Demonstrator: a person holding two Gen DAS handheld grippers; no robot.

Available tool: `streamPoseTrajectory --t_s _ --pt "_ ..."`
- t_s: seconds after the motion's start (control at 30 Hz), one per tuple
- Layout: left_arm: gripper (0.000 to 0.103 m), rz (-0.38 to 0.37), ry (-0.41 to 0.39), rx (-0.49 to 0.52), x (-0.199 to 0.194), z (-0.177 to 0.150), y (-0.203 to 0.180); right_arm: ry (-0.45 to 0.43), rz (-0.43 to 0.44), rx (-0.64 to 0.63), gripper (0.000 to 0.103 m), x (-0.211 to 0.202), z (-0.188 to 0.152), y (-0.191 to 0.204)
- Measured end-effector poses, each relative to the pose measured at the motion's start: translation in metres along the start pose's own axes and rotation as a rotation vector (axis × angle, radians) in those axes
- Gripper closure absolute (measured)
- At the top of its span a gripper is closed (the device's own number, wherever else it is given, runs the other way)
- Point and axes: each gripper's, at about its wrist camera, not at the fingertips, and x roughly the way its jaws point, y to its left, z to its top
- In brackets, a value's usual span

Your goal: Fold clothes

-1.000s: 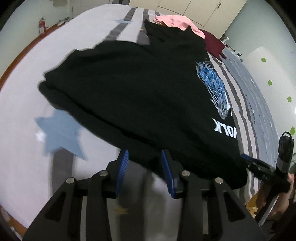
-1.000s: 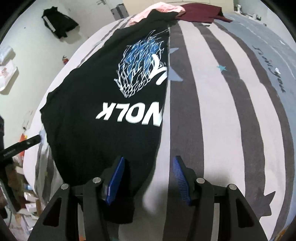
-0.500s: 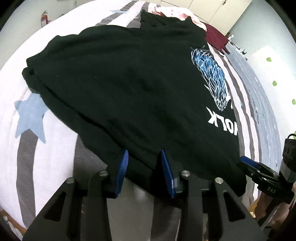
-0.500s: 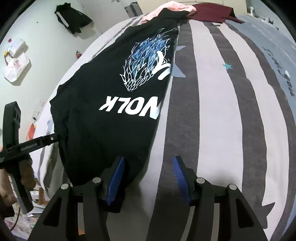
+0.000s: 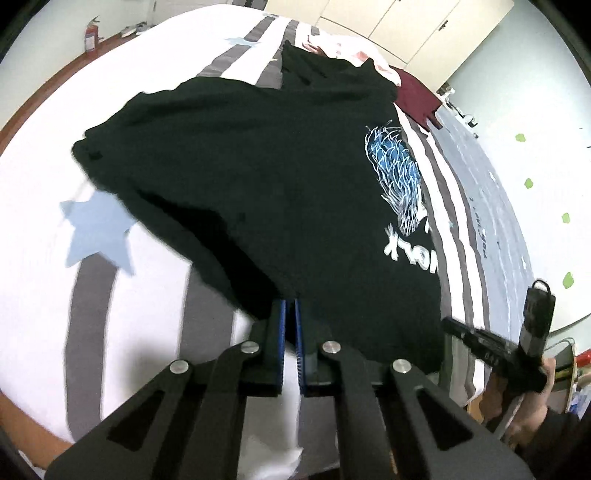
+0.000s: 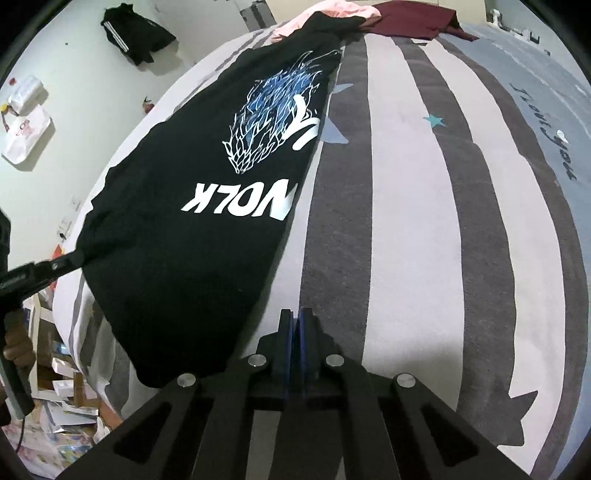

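Observation:
A black T-shirt (image 5: 280, 177) with a blue-white print and white letters lies spread on the striped bed; it also shows in the right wrist view (image 6: 192, 206). My left gripper (image 5: 290, 306) is shut on the shirt's near hem, which lifts slightly. My right gripper (image 6: 295, 317) has its jaws closed at the shirt's near right corner; whether cloth is between them is hidden. The right gripper shows at the right edge of the left wrist view (image 5: 491, 343). The left gripper shows at the left edge of the right wrist view (image 6: 40, 273), at the shirt's far corner.
The bed cover (image 6: 443, 221) has grey and white stripes and blue stars. A pink garment (image 5: 343, 51) and a maroon garment (image 5: 417, 96) lie at the far end. The bed's near edge drops to a cluttered floor (image 6: 62, 435). A dark jacket (image 6: 136, 33) hangs on the wall.
Both grippers went from open to closed at the shirt's near hem. The left one pinches the hem, and the cloth there has lifted a little.

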Motion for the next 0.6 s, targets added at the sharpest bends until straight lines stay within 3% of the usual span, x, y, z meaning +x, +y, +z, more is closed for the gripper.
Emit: streamPoseTrajectory --t_s 0.2,0.3,0.33,0.37,0.47,0.6 --pt "0.102 0.057 0.048 -0.013 0.008 -0.008 0.02 -0.018 0.036 -0.007 0.096 -0.002 0.005 0.015" --pt "0.084 0.072 0.026 -0.051 0.009 0.002 0.026 -0.024 0.04 -0.028 0.096 0.0 0.009 0.026" --pt "0.072 0.068 0.009 -0.067 0.01 0.01 0.028 -0.023 0.039 -0.033 0.096 0.002 0.01 0.029" --pt "0.068 0.064 -0.007 -0.077 0.011 0.017 0.029 -0.022 0.038 -0.037 0.096 0.003 0.011 0.032" --pt "0.06 0.05 -0.045 -0.112 0.016 0.038 0.032 -0.014 0.043 -0.039 0.095 0.008 0.012 0.037" --pt "0.06 0.049 -0.051 -0.09 0.031 0.056 0.029 0.009 0.038 -0.052 0.095 0.014 0.007 0.039"
